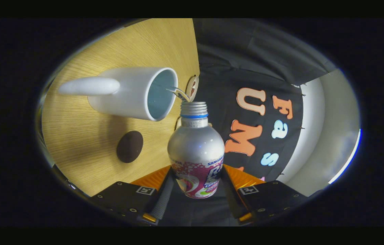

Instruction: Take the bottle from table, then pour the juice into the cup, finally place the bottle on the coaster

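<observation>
Two fingers of the gripper (196, 190) sit closest to us, one on each side of the bottle (196, 153). They press on the bottle's lower part, at about 9 o'clock and 3 o'clock of it, so the gripper is closed tight on the bottle and holds it up off the table (86, 149).

Its body is silver, with a bright label of pink, white and green near the bottom. It has a blue ring at the neck, and the top is open with no cap on. The whole scene looks turned on its side, so the gripper is tipped over.

From the bottle's mouth, the white cup (134, 93) is at about 10 o'clock, very near. The cup's open rim faces the bottle top, and its handle sticks out on the far side. I cannot tell if any juice is in the cup.

A small dark round coaster (129, 146) lies flat on the wooden table, at about 9 o'clock from the bottle's middle and at 6 o'clock from the cup. It is apart from both.
</observation>
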A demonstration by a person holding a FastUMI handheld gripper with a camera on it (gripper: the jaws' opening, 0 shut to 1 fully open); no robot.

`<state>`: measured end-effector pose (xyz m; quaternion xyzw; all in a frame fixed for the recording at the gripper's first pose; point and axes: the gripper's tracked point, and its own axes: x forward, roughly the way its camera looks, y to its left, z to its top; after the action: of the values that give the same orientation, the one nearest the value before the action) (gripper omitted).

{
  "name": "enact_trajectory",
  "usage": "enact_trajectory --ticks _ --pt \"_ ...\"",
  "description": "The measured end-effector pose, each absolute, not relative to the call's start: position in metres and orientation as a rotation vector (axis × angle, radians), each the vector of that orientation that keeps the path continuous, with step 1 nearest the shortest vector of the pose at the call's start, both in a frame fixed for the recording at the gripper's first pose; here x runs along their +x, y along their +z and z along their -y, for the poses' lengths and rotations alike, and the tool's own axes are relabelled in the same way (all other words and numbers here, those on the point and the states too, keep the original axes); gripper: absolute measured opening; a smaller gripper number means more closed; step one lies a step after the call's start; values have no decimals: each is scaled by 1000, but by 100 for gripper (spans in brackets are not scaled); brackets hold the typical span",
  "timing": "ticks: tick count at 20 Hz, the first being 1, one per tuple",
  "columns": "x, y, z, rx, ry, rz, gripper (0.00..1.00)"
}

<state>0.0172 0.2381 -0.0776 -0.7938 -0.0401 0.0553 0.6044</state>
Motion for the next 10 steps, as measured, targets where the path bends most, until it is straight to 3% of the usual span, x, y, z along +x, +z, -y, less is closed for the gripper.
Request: enact_trajectory --ticks 10 --pt "18 -72 -237 -1885 110 87 74"
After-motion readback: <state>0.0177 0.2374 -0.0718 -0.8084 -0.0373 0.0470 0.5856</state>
